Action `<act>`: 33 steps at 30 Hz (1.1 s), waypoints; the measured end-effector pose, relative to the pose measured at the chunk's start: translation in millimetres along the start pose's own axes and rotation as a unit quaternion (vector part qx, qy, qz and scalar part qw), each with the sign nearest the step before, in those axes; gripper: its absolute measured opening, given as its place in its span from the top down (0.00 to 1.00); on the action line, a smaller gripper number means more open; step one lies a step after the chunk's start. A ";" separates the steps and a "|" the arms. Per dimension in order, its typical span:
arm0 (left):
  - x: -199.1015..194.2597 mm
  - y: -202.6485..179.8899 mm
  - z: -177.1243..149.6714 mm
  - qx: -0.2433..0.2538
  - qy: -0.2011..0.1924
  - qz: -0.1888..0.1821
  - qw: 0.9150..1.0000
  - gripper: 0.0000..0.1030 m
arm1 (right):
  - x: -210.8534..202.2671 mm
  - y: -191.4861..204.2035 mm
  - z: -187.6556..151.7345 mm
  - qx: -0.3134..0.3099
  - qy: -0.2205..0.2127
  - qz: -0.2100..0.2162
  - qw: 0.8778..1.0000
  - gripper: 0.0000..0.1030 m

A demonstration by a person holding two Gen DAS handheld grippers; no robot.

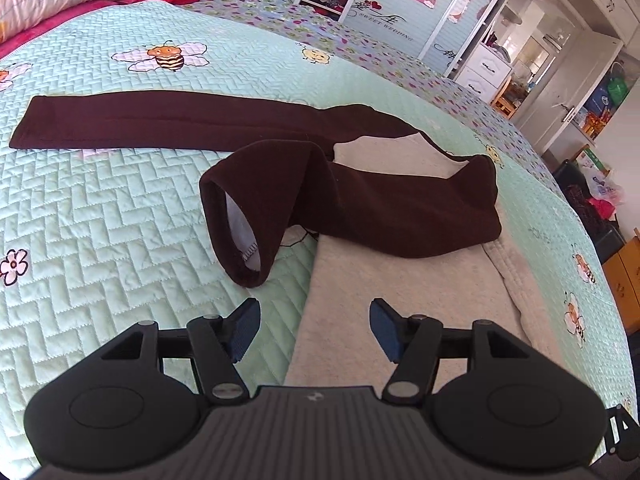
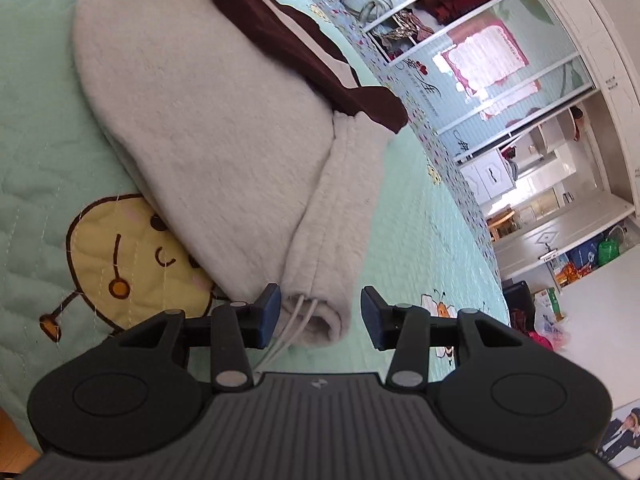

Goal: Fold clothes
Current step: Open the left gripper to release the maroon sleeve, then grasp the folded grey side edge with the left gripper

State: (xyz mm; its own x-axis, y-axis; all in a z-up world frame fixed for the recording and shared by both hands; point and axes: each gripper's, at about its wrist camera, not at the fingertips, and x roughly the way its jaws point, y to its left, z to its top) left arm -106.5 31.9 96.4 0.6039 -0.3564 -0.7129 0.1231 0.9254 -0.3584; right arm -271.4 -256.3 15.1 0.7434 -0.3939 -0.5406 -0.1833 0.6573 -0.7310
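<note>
Hoodie lies on bed, beige body w/ dark brown sleeves. One sleeve stretched flat toward the left in left wrist view; other sleeve bent back over the body, its cuff open and facing the camera, pale lining visible inside.

Left gripper hovers low above hem edge of the body, jaws spread wide, nothing between them, near but clear of the cuff.

Right gripper rolled sideways (room looks tilted in its view), low over the bed at the hood end. Jaws apart, straddling the rolled hood edge where white drawstrings come out; left pad just beside the fabric, not clamped on it. Hood lies flat, partly over a yellow bee print on the quilt. Brown sleeve crosses beyond the hood.
</note>
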 end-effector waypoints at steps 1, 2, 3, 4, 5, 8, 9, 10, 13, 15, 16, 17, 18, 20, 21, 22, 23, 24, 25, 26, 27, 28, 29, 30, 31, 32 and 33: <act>-0.1 0.3 -0.8 0.000 0.001 -0.002 1.000 0.38 | -0.3 1.4 0.2 -0.007 0.001 -0.001 1.000 0.54; -0.6 1.0 -1.8 -0.002 0.002 -0.004 1.000 0.38 | -0.7 2.8 0.4 -0.014 0.003 -0.003 1.000 0.54; -1.1 1.7 -2.8 -0.004 0.003 -0.006 1.000 0.38 | -1.6 3.1 -0.1 -0.016 0.003 -0.003 1.000 0.54; -1.0 2.2 -3.5 -0.004 0.004 -0.008 1.000 0.38 | -2.1 2.2 -1.7 -0.013 0.004 -0.003 1.000 0.54; -0.4 2.6 -4.3 -0.005 0.006 -0.009 1.000 0.38 | -1.5 1.2 -3.7 -0.011 0.006 -0.004 1.000 0.53; 2.8 3.9 -6.7 -0.010 0.011 -0.010 1.000 0.38 | 4.0 -2.1 -6.8 -0.010 0.008 -0.017 1.000 0.46; 4.0 4.3 -7.5 -0.012 0.013 -0.010 1.000 0.38 | 6.1 -3.2 -7.0 -0.011 0.008 -0.022 1.000 0.44; 5.4 4.3 -8.0 -0.014 0.016 -0.010 1.000 0.38 | 8.2 -3.5 -6.8 -0.015 0.006 -0.028 0.999 0.42; 6.5 2.3 -9.4 -0.013 0.019 -0.013 1.000 0.38 | 14.1 -0.5 -6.3 -0.036 -0.004 -0.039 0.999 0.42; 7.5 0.3 -10.4 -0.009 0.021 -0.013 1.000 0.38 | 16.0 2.5 -7.6 -0.050 -0.014 -0.047 0.998 0.42; 8.8 -0.3 -10.7 -0.009 0.023 -0.013 1.000 0.38 | 16.8 3.6 -8.4 -0.055 -0.018 -0.048 0.997 0.42; 10.1 -0.9 -11.0 -0.009 0.025 -0.013 1.000 0.38 | 16.9 4.4 -9.1 -0.059 -0.025 -0.047 0.997 0.42; 11.4 -1.5 -11.3 -0.009 0.027 -0.013 1.000 0.38 | 16.4 4.7 -9.7 -0.062 -0.034 -0.046 0.996 0.42; 14.1 -3.4 -12.3 -0.009 0.032 -0.012 0.999 0.38 | 15.1 2.5 -10.4 -0.058 -0.049 -0.034 0.997 0.43; 15.4 -4.7 -13.1 -0.010 0.034 -0.011 0.999 0.38 | 13.3 -1.3 -10.5 -0.045 -0.055 -0.021 0.997 0.45; 16.1 -6.2 -13.9 -0.009 0.036 -0.012 0.999 0.38 | 11.5 -5.1 -10.5 -0.032 -0.060 -0.007 0.998 0.54; 16.7 -7.7 -14.8 -0.008 0.038 -0.014 0.999 0.38 | 9.7 -8.9 -10.6 -0.019 -0.066 0.007 0.998 0.71; 17.2 -9.6 -15.7 -0.005 0.039 -0.013 0.999 0.38 | 7.9 -12.7 -10.6 -0.006 -0.071 0.021 0.997 0.74; 17.7 -11.4 -16.6 -0.003 0.041 -0.012 0.999 0.38 | 6.1 -16.5 -10.7 0.007 -0.077 0.034 0.996 0.74; 18.0 -13.0 -17.6 -0.001 0.042 -0.012 0.999 0.38 | 3.4 -25.0 -10.4 0.039 -0.084 0.054 0.994 0.75; 18.1 -14.2 -18.4 -0.001 0.044 -0.014 0.999 0.38 | 0.0 -37.6 -9.7 0.089 -0.091 0.079 0.989 0.76; 18.0 -15.3 -19.0 0.000 0.046 -0.016 0.999 0.38 | -3.8 -50.5 -9.3 0.135 -0.101 0.104 0.980 0.77; 17.6 -16.7 -19.4 0.002 0.046 -0.017 0.999 0.38 | -7.7 -63.9 -9.3 0.178 -0.113 0.134 0.968 0.77; 17.2 -18.1 -19.8 0.004 0.047 -0.019 0.999 0.38 | -11.5 -76.0 -10.3 0.215 -0.126 0.166 0.954 0.78; 17.5 -20.1 -20.2 0.006 0.047 -0.020 0.999 0.38 | -15.6 -84.6 -11.1 0.237 -0.141 0.192 0.942 0.78; 17.7 -22.1 -20.6 0.008 0.047 -0.022 0.999 0.38 | -18.8 -88.7 -10.0 0.240 -0.152 0.212 0.935 0.79; 18.0 -24.2 -21.0 0.010 0.048 -0.024 0.999 0.38 | -17.8 -87.5 -7.2 0.227 -0.148 0.227 0.935 0.79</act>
State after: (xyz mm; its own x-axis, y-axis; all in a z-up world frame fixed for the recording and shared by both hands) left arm -115.1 0.4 79.6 0.5194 -0.4098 -0.7499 0.1666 0.9092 -0.3815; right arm -273.2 -311.4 85.6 0.8130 0.1438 -0.5642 -0.2817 0.9452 -0.1650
